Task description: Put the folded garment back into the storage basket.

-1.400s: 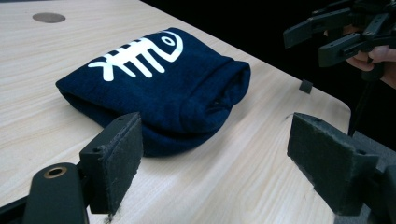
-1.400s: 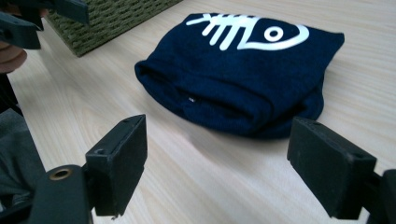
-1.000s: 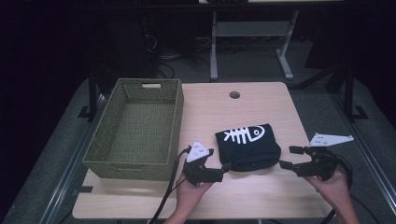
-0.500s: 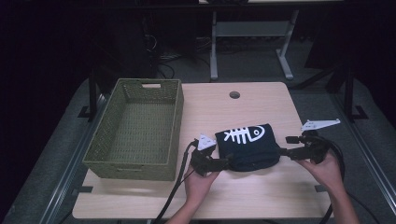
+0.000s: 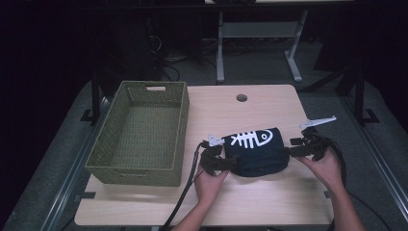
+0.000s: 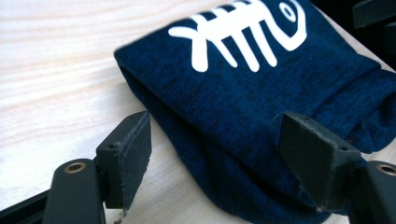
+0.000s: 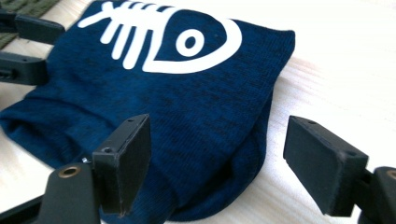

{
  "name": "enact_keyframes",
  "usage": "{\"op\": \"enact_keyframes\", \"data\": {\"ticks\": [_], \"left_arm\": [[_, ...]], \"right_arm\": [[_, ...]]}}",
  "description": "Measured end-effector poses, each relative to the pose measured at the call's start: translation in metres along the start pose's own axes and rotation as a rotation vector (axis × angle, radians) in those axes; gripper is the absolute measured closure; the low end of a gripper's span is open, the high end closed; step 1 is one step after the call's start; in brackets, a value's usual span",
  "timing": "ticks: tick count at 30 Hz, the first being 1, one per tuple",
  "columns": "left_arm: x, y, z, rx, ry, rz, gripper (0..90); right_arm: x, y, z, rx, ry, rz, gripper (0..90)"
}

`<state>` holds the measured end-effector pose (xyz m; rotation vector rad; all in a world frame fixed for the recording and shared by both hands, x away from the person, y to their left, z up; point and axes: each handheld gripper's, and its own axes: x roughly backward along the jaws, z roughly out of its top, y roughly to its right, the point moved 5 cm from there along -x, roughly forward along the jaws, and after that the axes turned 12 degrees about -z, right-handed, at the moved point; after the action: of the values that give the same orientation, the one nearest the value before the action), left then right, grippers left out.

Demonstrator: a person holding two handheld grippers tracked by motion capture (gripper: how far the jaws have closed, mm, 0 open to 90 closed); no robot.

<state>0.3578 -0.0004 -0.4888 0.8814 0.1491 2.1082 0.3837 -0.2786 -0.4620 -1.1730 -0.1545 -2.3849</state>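
The folded navy cloth with the fish-bone print lies flat on the counter, at 3 o'clock from the empty green basket. Your left tongs have just been closing around its 9 o'clock end without pinching yet; your right tongs gape at its 3 o'clock end. Gripping, lifting and placing all remain.

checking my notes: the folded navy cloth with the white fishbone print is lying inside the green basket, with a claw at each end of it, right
Not quite. The navy cloth lies on the table, right of the green basket, as the high view shows. The left claw and right claw are indeed at its ends.
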Motion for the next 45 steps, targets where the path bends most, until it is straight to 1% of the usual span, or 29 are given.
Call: {"op": "enact_keyframes", "data": {"ticks": [1,2,3,5,7,10,12,13,14,15,18,19,21,24,26,27,30,31,32,33,34,35,37,38,39,40,41,43,45], "left_arm": [[-0.003,-0.002,-0.001,0.002,-0.017,-0.003,26.6],[-0.003,-0.002,-0.001,0.002,-0.017,-0.003,29.2],[-0.006,-0.002,-0.002,0.029,-0.023,-0.030,32.2],[-0.007,-0.003,-0.002,0.032,-0.029,-0.031,32.7],[-0.008,-0.006,-0.001,0.056,-0.034,-0.033,32.7],[-0.010,-0.007,0.000,0.051,-0.043,-0.027,33.0],[-0.010,-0.008,0.001,0.057,-0.046,-0.024,34.0],[-0.011,-0.011,0.002,0.069,-0.049,-0.029,35.0],[-0.011,-0.011,0.002,0.069,-0.049,-0.029,36.1],[-0.012,-0.012,0.002,0.078,-0.058,-0.034,36.8],[-0.013,-0.012,0.003,0.076,-0.065,-0.036,39.6],[-0.013,-0.013,0.005,0.073,-0.069,-0.027,39.8],[-0.014,-0.016,0.007,0.075,-0.077,-0.025,41.2],[-0.016,-0.018,0.006,0.082,-0.084,-0.035,43.5],[-0.017,-0.019,0.006,0.085,-0.086,-0.041,44.3],[-0.018,-0.019,0.006,0.088,-0.087,-0.050,46.3],[-0.019,-0.020,0.007,0.089,-0.092,-0.055,48.7],[-0.019,-0.020,0.007,0.082,-0.099,-0.061,51.1],[-0.019,-0.020,0.007,0.082,-0.099,-0.061,53.2],[-0.020,-0.019,0.008,0.074,-0.106,-0.069,55.1],[-0.020,-0.019,0.008,0.074,-0.106,-0.069,57.1],[-0.021,-0.019,0.007,0.073,-0.109,-0.073,58.3],[-0.021,-0.019,0.008,0.075,-0.111,-0.077,60.5],[-0.021,-0.019,0.008,0.075,-0.111,-0.077,61.3],[-0.021,-0.019,0.009,0.081,-0.115,-0.085,62.2],[-0.021,-0.019,0.009,0.081,-0.115,-0.085,62.9],[-0.021,-0.020,0.009,0.084,-0.116,-0.091,63.7],[-0.021,-0.019,0.010,0.085,-0.113,-0.094,64.3],[-0.020,-0.019,0.010,0.074,-0.117,-0.094,66.5]], "right_arm": [[-0.004,0.001,0.001,-0.008,-0.007,-0.003,23.0],[-0.004,0.001,0.001,-0.008,-0.007,-0.003,23.0],[-0.010,0.001,0.000,-0.016,-0.017,-0.001,24.2],[-0.013,0.001,0.000,-0.017,-0.022,-0.002,25.0],[-0.021,0.002,-0.001,-0.046,-0.053,-0.005,27.3],[-0.025,0.002,-0.001,-0.043,-0.060,-0.012,28.9],[-0.026,0.003,-0.001,-0.048,-0.073,-0.022,29.4],[-0.028,0.003,-0.002,-0.066,-0.083,-0.013,30.3],[-0.028,0.003,-0.002,-0.066,-0.083,-0.013,30.3],[-0.031,0.003,-0.004,-0.055,-0.097,-0.010,33.6],[-0.031,0.002,-0.006,-0.043,-0.105,-0.016,34.7],[-0.031,0.000,-0.006,-0.038,-0.111,-0.016,36.7],[-0.032,-0.002,-0.007,-0.025,-0.126,-0.015,38.7],[-0.034,-0.004,-0.009,-0.030,-0.143,-0.012,40.9],[-0.034,-0.004,-0.010,-0.022,-0.138,-0.017,41.7],[-0.033,-0.005,-0.011,-0.031,-0.141,-0.020,43.6],[-0.033,-0.005,-0.013,-0.031,-0.134,-0.019,46.0],[-0.033,-0.005,-0.014,-0.037,-0.127,-0.013,48.6],[-0.033,-0.005,-0.014,-0.037,-0.127,-0.013,48.6],[-0.033,-0.006,-0.016,-0.037,-0.117,-0.009,52.9],[-0.033,-0.006,-0.016,-0.037,-0.117,-0.009,52.9],[-0.032,-0.007,-0.018,-0.047,-0.113,-0.002,57.0],[-0.032,-0.009,-0.019,-0.050,-0.108,0.010,61.4],[-0.032,-0.009,-0.019,-0.050,-0.108,0.010,61.4],[-0.032,-0.010,-0.020,-0.044,-0.108,0.016,65.5],[-0.032,-0.010,-0.020,-0.044,-0.108,0.016,65.5],[-0.031,-0.011,-0.021,-0.058,-0.107,0.030,68.6],[-0.030,-0.011,-0.021,-0.055,-0.105,0.030,69.2],[-0.027,-0.013,-0.022,-0.064,-0.096,0.035,71.1]]}}
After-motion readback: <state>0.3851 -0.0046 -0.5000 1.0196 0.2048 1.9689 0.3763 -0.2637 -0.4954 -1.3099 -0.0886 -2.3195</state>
